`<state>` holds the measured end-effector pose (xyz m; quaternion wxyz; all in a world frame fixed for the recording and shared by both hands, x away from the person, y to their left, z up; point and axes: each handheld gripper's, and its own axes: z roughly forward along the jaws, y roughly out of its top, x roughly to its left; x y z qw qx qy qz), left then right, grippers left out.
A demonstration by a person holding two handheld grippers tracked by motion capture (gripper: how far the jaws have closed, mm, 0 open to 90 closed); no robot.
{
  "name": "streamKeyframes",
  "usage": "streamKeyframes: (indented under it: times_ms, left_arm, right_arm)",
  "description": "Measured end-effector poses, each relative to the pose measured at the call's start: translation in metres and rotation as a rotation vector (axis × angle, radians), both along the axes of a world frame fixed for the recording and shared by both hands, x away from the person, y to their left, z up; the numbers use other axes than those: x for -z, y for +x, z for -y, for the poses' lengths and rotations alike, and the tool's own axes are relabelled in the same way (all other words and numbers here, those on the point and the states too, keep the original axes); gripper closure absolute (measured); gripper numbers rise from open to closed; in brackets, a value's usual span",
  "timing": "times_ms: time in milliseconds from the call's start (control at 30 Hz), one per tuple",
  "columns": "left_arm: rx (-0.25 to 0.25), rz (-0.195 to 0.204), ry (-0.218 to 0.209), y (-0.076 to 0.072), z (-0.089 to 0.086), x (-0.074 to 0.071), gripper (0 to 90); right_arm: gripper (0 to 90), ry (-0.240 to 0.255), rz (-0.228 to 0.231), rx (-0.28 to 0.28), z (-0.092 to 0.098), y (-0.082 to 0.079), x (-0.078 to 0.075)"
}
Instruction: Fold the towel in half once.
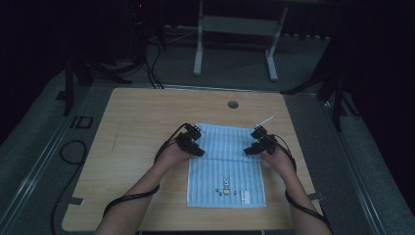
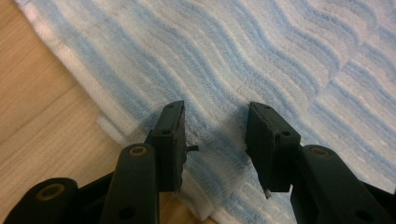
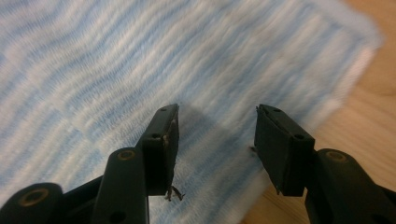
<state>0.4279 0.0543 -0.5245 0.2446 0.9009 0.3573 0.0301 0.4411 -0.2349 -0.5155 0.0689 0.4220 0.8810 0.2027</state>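
The blue striped towel lies flat on the bench, and the far part looks folded over the near part. My left gripper is at the towel's left edge and my right gripper is at its right edge, both near the fold.

In the left gripper view, my left gripper has its jaws spread apart over the towel, with nothing pinched between them. In the right gripper view, my right gripper is spread too, right above the towel near its edge, and it holds nothing.

What could go wrong? If I close my jaws too high, I think they will grab only air. If I pinch just the top layer, the fold may slide and get crooked. If one hand pulls before the other, the towel could twist or bunch up. The right side sits close to the bench edge, so a hard tug might drag the towel off.
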Motion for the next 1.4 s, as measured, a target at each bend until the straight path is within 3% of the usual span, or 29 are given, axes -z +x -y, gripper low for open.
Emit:
streamKeyframes:
  times_ms: [133,267,300,567,667,700,767,800,967,1033,1100,1167,1267,1300,1367,1400]
  left_arm:
    - [-0.012,0.037,0.003,0.002,-0.001,-0.017,49.7]
    - [-0.058,0.073,0.02,0.016,-0.005,-0.032,46.5]
    - [-0.069,0.07,0.029,0.021,-0.006,-0.033,45.2]
    - [-0.17,0.039,-0.04,0.064,-0.016,-0.039,39.5]
    - [-0.232,0.031,-0.075,0.077,-0.018,-0.034,39.6]
    - [-0.232,0.031,-0.075,0.077,-0.018,-0.034,39.6]
    - [-0.252,0.015,-0.06,0.084,-0.017,-0.024,40.0]
    - [-0.26,0.005,-0.041,0.087,-0.015,-0.018,40.4]
    - [-0.256,-0.012,-0.037,0.094,-0.004,0.0,41.7]
    - [-0.255,-0.007,-0.029,0.096,0.0,0.003,41.7]
    - [-0.25,0.009,-0.052,0.097,0.001,0.004,41.7]
    - [-0.265,0.007,-0.025,0.099,0.003,0.007,43.9]
    - [-0.271,0.027,-0.025,0.099,0.004,0.008,46.5]
    - [-0.267,0.034,-0.014,0.098,0.005,0.008,46.9]
    - [-0.27,0.061,0.018,0.096,0.007,0.008,56.7]
    - [-0.258,0.057,0.013,0.096,0.007,0.008,59.2]
  right_arm:
    - [49.1,0.005,0.054,0.01,0.006,0.003,-0.018]
    - [49.0,0.011,0.075,0.053,0.016,0.016,-0.032]
    - [48.9,0.018,0.072,0.065,0.019,0.02,-0.034]
    - [49.0,0.06,0.046,0.193,0.033,0.059,-0.041]
    - [49.5,0.051,0.026,0.218,0.035,0.069,-0.033]
    - [49.5,0.051,0.026,0.218,0.035,0.069,-0.033]
    - [49.8,0.021,0.01,0.247,0.035,0.074,-0.023]
    - [50.4,0.03,0.008,0.26,0.035,0.076,-0.02]
    - [52.7,0.018,-0.036,0.289,0.03,0.085,-0.005]
    - [53.4,-0.005,-0.039,0.281,0.026,0.087,-0.002]
    - [55.0,-0.019,-0.033,0.275,0.023,0.088,0.0]
    - [58.0,-0.038,-0.05,0.276,0.02,0.09,0.003]
    - [59.2,-0.086,-0.044,0.253,0.014,0.09,0.006]
    - [62.8,-0.084,-0.049,0.252,0.014,0.09,0.006]
    - [70.0,-0.089,-0.054,0.242,0.012,0.09,0.005]
    - [75.0,-0.088,-0.052,0.23,0.011,0.09,0.005]
